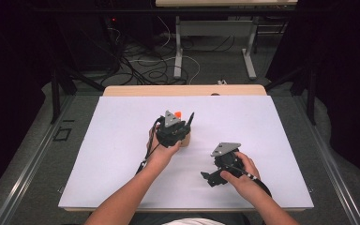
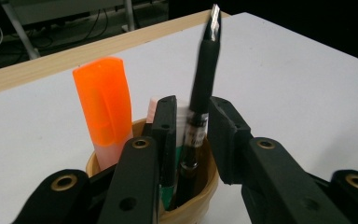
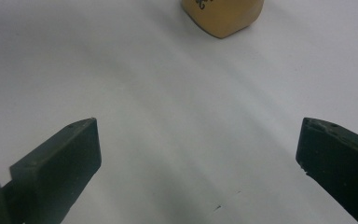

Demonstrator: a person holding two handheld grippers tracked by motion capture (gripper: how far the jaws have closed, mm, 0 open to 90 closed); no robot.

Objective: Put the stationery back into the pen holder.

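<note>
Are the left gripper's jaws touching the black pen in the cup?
Cannot tell. In the left gripper view the black pen stands between the left gripper's jaws; a narrow gap seems to show on one side, the other is unclear.

Left gripper (image 2: 191,135) jaws flank black pen (image 2: 204,88) standing tilted in tan cup (image 2: 200,205), small gap right side. Orange highlighter (image 2: 103,107) upright in cup, left of pen.

Black pen (image 2: 204,88) upright in tan cup (image 2: 200,205)
</note>
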